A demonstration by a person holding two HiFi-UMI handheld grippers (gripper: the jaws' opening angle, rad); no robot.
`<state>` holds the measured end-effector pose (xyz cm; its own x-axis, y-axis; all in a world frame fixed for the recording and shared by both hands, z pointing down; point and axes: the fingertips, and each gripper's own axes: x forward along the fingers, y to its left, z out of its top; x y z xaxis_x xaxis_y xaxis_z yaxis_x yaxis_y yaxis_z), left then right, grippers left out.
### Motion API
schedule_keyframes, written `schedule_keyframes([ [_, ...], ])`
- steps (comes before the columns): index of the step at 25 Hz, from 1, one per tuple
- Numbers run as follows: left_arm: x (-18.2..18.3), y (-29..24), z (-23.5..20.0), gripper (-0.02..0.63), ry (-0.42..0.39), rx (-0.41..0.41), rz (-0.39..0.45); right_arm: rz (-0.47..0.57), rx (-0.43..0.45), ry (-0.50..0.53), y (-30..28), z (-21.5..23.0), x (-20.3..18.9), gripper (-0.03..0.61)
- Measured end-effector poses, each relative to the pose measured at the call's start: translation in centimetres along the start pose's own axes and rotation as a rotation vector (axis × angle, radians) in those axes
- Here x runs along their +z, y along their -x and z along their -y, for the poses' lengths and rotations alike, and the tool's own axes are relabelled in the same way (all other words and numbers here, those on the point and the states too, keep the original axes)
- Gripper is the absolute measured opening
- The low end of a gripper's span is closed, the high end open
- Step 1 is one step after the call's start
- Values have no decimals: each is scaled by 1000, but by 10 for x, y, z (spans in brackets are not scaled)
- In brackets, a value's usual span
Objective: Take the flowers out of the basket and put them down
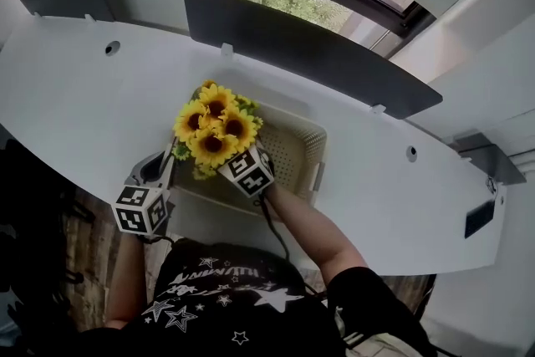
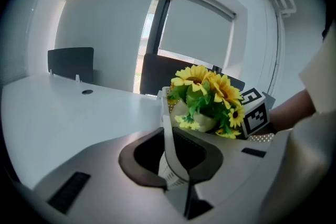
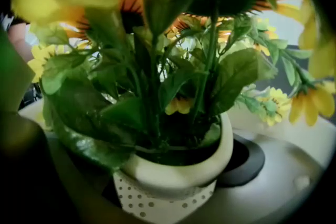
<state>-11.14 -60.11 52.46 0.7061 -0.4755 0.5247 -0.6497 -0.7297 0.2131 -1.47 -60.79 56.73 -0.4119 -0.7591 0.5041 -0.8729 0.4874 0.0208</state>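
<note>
Left gripper (image 2: pixel 170 159) is clamped on the wall of the basket (image 1: pixel 311 148), at its 8 o'clock corner. Right gripper (image 3: pixel 165 178) grasps the dotted pot (image 3: pixel 157 202) of the flowers (image 1: pixel 213 125), at the basket's 9 o'clock end. Lift straight, pot upright, clear the rim, then swing to the desk (image 1: pixel 75 79).

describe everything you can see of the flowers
The flowers are a bunch of yellow sunflowers with dark brown centres and broad green leaves, probably artificial. Their stems stand upright in a small cream pot with a rounded rim and a dotted lower part. The right gripper has its jaws shut on the pot's sides, holding the bunch over the end of the basket at the head view's left. Whether the pot's base touches the basket can't be seen.
</note>
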Motion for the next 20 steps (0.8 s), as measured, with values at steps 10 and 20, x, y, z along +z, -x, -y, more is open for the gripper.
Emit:
schedule_keyframes([
  [10,3,-3,1,48,-28,-19,-6,17,-51,-88,38,9,34,549],
  [20,38,7,-1,107,-264,22,163,32,-166,-105,75,19,63,549],
])
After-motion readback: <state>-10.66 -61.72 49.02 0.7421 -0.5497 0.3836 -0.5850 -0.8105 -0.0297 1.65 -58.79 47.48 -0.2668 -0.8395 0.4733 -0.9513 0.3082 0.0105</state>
